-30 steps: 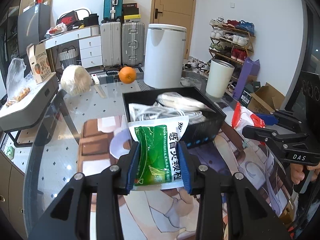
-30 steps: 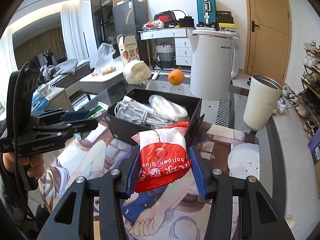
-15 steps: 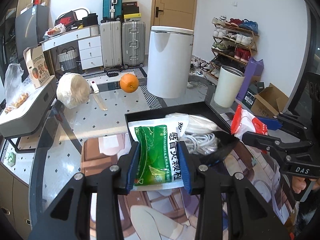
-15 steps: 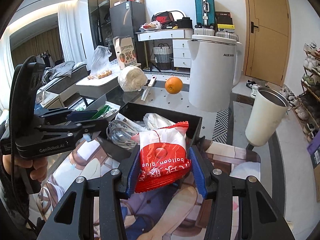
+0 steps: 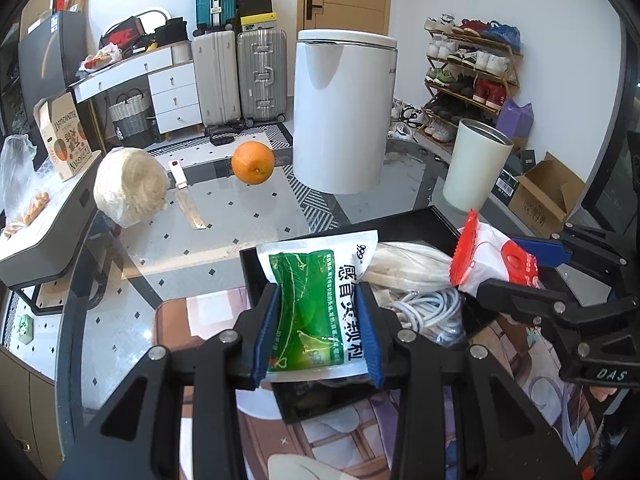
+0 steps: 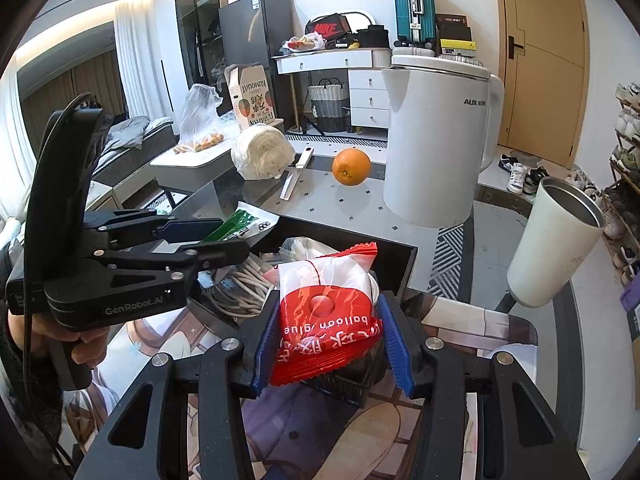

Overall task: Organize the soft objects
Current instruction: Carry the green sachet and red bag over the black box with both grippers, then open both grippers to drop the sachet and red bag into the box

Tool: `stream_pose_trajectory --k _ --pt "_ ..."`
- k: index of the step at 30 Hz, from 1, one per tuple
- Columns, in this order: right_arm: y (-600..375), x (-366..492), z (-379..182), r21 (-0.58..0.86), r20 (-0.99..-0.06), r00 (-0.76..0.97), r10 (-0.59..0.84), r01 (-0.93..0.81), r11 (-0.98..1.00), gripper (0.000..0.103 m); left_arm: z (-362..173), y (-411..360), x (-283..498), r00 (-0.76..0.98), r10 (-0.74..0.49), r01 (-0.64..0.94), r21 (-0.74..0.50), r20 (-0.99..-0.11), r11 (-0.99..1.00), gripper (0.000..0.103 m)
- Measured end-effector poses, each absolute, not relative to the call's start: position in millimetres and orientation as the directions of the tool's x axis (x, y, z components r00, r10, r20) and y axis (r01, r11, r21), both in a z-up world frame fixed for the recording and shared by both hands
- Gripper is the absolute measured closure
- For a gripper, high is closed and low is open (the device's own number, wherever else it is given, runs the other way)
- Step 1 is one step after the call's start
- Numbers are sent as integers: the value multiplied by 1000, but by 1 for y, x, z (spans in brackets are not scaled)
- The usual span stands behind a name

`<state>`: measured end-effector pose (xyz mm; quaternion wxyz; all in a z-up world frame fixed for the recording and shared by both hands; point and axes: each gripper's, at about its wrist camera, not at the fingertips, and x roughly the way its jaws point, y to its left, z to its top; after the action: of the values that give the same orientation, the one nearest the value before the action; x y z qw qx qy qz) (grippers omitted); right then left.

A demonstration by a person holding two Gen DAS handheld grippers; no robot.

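Tongs point(image 5: 316, 334) point(image 6: 331, 340): two, one packet point(image 5: 310, 308) point(image 6: 326, 316) each.

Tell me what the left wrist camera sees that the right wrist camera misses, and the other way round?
Only the left wrist view shows the green medicine sachet face-on, clamped in the left tool, plus the purple bag by the shoe rack. Only the right wrist view shows the fridge, the curtains and the "balloon glue" print on the red and white packet in the right tool. Both show the black box of white cables, the orange, the white kettle and the cream tumbler.
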<state>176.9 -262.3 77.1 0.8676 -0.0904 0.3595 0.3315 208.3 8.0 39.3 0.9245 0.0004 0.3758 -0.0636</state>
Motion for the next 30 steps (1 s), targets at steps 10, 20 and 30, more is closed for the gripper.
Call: stream_pose_trajectory --k 10,20,30 --pt "-249 193 62 77 -713 491 500 -654 752 55 31 4 228 684 -108 127 -28 -722 992 67" --pt "-241 205 54 81 -729 469 498 -663 744 55 21 -1 238 668 -114 144 -23 -735 989 67" --pt "-246 199 65 63 -708 494 504 -668 742 47 26 1 229 685 -112 142 -18 -720 990 46"
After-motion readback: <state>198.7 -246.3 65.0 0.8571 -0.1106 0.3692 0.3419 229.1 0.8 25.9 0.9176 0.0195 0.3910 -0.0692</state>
